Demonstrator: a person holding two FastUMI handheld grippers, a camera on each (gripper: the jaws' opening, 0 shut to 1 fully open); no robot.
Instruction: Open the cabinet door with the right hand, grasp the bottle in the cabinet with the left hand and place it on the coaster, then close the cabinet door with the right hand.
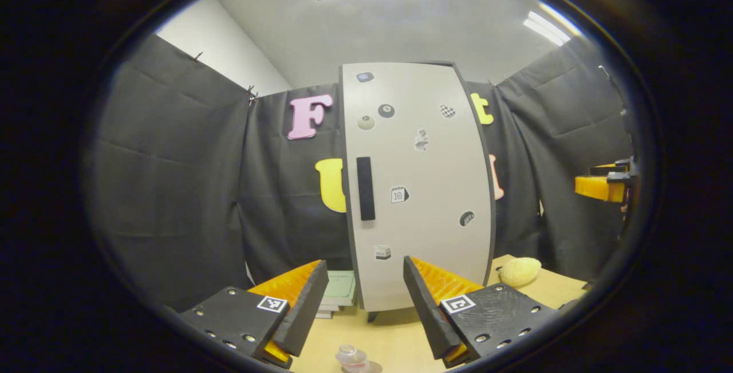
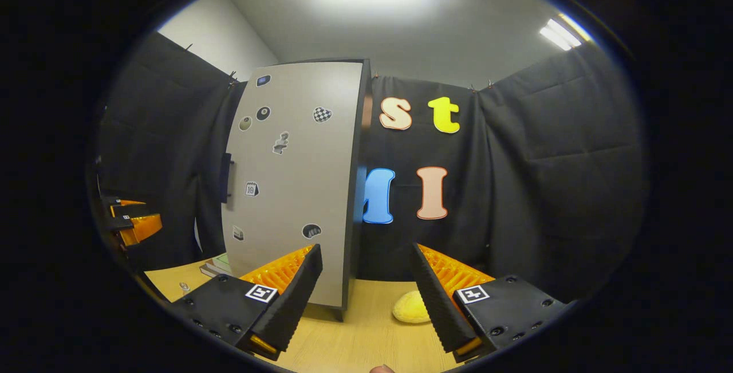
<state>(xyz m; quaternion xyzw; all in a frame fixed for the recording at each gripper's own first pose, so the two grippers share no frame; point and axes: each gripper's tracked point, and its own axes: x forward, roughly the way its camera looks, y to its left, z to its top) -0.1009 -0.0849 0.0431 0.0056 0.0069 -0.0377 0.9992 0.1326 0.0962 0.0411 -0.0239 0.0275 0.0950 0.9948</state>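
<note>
Ahead — cabinet door beyond left gripper

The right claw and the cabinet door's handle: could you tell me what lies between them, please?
In the right gripper view, only the door's grey front lies between the open right claw and the black handle at the door's left edge.

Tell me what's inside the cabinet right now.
Cannot be seen: the cabinet has its door shut, covering the whole inside. A bottle already stands on the table in front.
</note>
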